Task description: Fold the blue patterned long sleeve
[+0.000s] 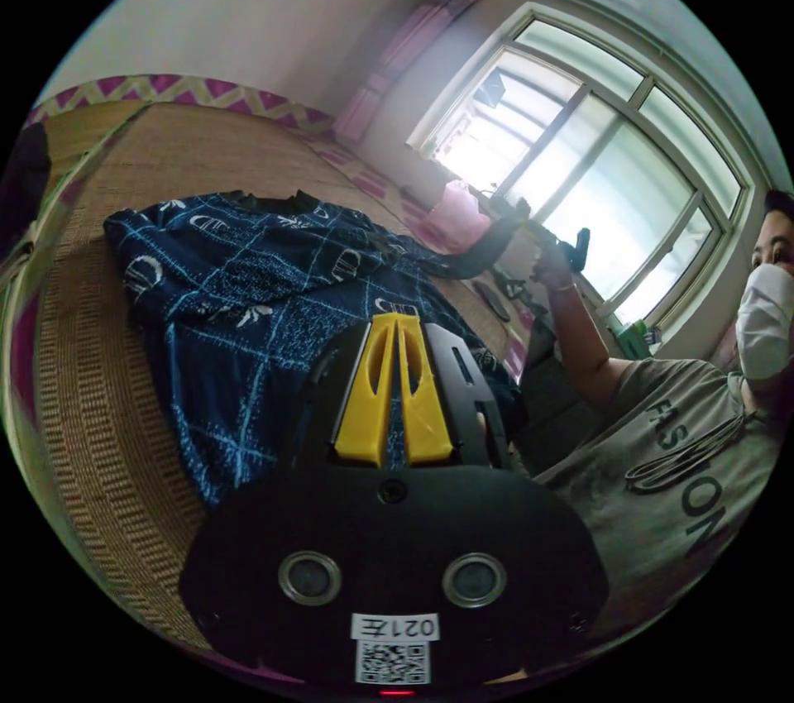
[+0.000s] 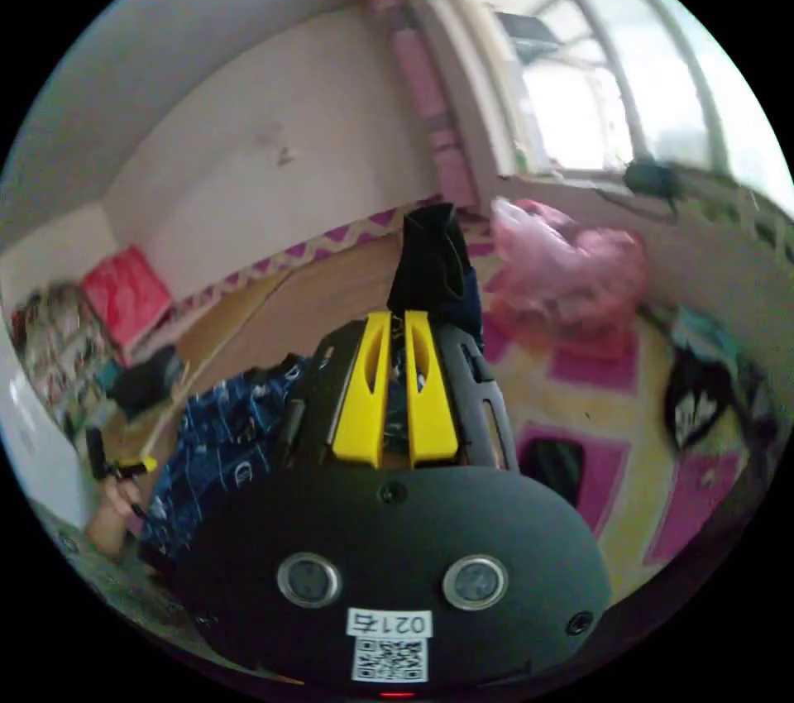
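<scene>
Left gripper view: the left tongs (image 1: 395, 322) are clenching the blue patterned long sleeve (image 1: 240, 281), which is lying on the woven mat (image 1: 99, 405). Toward the window (image 1: 579, 157), the right tongs (image 1: 529, 219) are lifting the sleeve cuff (image 1: 488, 244). In the right gripper view, the right tongs (image 2: 395, 318) are gripping that cuff (image 2: 430, 256).

This is a lived-in room of a home. A wide woven mat (image 1: 124, 339) covers a raised sleeping platform, edged with a pink zigzag border (image 1: 190, 89). Daylight comes through a big multi-pane window (image 1: 595, 182) in a pale plaster wall (image 2: 273, 149). Pink bags (image 2: 571, 273) sit below the sill on a pink-and-yellow checked covering (image 2: 612, 405), and a red cushion (image 2: 124, 294) leans by cluttered shelves (image 2: 50, 356).
</scene>
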### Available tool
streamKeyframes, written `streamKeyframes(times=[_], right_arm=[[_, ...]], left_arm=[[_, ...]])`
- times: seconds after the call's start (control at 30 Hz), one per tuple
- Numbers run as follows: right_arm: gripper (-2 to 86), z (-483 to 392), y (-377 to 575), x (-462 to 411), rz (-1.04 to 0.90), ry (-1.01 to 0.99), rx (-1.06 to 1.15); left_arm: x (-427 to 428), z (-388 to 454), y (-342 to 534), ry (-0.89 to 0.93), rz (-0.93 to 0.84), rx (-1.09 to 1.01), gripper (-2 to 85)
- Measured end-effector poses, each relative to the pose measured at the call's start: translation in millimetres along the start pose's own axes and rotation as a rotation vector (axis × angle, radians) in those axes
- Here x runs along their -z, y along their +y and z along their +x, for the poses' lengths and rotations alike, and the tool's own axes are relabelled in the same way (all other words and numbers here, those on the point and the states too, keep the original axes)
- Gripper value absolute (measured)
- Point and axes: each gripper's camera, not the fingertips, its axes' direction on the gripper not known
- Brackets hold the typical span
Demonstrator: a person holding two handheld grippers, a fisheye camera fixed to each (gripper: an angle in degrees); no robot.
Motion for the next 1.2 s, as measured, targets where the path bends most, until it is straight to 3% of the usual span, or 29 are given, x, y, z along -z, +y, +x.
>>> streamKeyframes(times=[0.07, 0.27, 0.37, 0.47, 0.63, 0.73, 0.83, 1.07, 1.2], right_arm=[[1.6, -133.8, 0.2, -42.1, -0.055, -0.038, 0.227], [1.3, -408.4, 69.7, -178.3, -0.225, -0.162, 0.587], [1.2, -513.2, 142.4, -247.9, -0.361, -0.238, 0.722], [1.1, -580.6, 208.7, -302.2, -0.438, -0.172, 0.844], [1.2, -622.0, 219.1, -303.6, -0.365, -0.17, 0.833], [1.7, -654.8, 243.0, -323.5, -0.416, -0.217, 0.853], [2.8, -672.6, 291.2, -375.7, -0.53, -0.134, 0.935], [9.0, -549.1, 247.1, -329.6, -0.52, -0.474, 0.577], [7.4, -452.5, 241.4, -259.4, -0.473, -0.472, 0.505]], left_arm=[[28.8, -6.9, 20.1, -0.009, 0.015, 0.024, -0.9], [98.6, -27.5, 73.9, -0.094, 0.026, 0.105, -0.9], [131.4, -37.5, 98.8, -0.112, 0.033, 0.134, -0.9], [164.6, -45.4, 119.6, -0.145, 0.036, 0.145, -0.9], [215.9, -56.7, 144.0, -0.181, 0.061, 0.147, -0.9], [237.8, -66.0, 153.5, -0.174, 0.08, 0.157, -0.9], [253.8, -73.9, 160.8, -0.142, 0.085, 0.171, -0.9], [289.6, -80.4, 183.0, -0.14, 0.042, 0.138, -0.9], [303.8, -80.1, 196.4, -0.183, 0.02, 0.089, -0.6]])
